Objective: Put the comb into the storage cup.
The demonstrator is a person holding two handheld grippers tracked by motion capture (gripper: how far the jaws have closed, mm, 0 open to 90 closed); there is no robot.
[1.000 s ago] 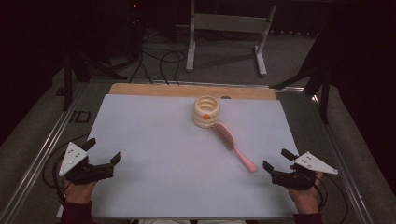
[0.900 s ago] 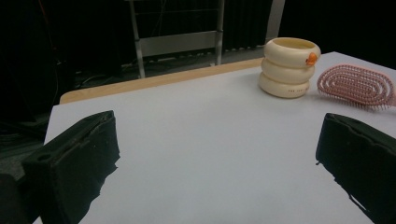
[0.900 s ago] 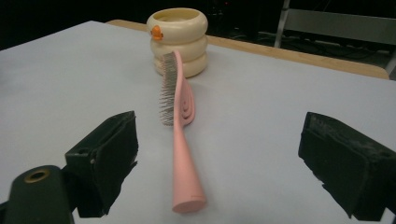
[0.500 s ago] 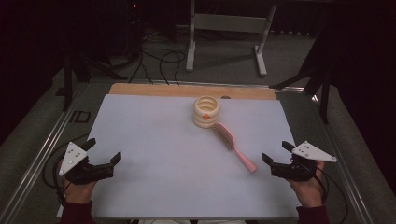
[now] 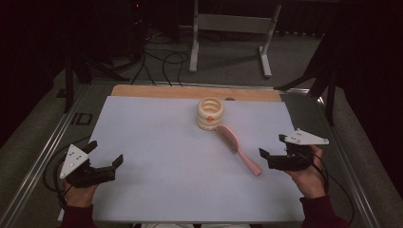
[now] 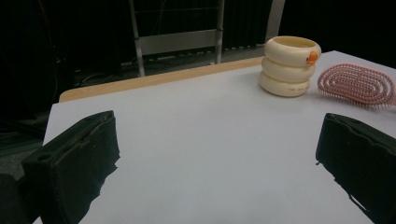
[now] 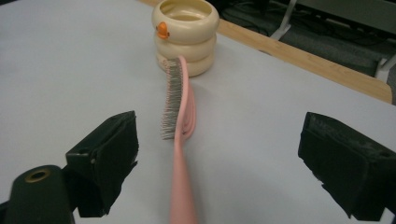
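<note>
As my right gripper (image 5: pixel 272 155) lines up, jaws wide | slim pink plastic hairbrush (image 7: pixel 180 135): light, stiff, slick | grip handle | left gripper (image 5: pixel 105 160) wide, empty.

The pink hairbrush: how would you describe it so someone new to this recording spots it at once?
On the white table sheet, look right of centre, near the cream ribbed cup. The pink hairbrush lies on its side, head touching the cup, handle pointing toward the right gripper. It is the one long, thin, pink thing there.
</note>
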